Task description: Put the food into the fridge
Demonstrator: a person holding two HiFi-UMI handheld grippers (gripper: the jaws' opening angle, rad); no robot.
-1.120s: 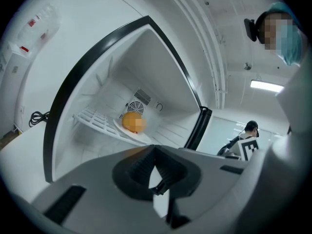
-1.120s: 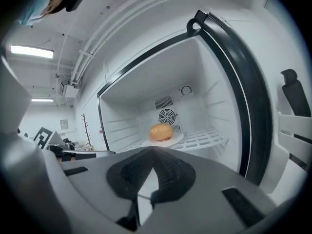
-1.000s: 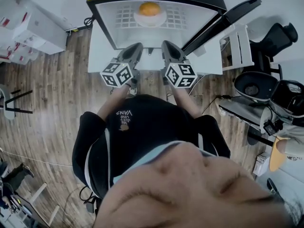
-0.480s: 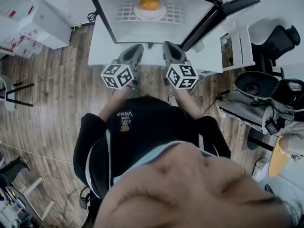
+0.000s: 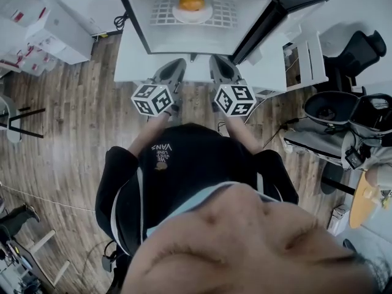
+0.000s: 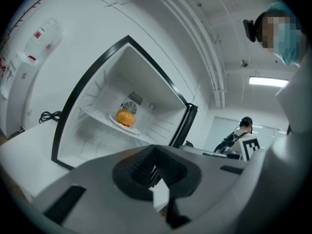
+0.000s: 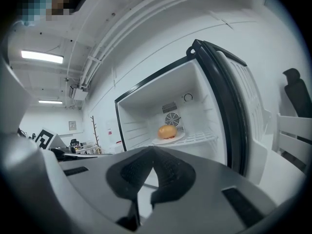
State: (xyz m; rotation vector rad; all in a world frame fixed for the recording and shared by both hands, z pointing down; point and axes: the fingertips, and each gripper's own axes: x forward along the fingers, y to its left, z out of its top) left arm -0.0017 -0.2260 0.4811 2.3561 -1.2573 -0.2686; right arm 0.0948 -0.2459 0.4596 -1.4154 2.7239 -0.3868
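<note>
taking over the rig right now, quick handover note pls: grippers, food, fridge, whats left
Left gripper: jaws together, empty, held short of the black-framed white fridge.
Right gripper: jaws together, empty, beside the left one.
Food: the round orange item sits on a white plate on the wire shelf inside the fridge.
Done: food is in.
Left: the fridge door stands wide open on the right; closing it is probably the last step.

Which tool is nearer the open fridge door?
Right. The right tool is before the fridge, on the side of its open door; the left tool is beside it, farther away.
</note>
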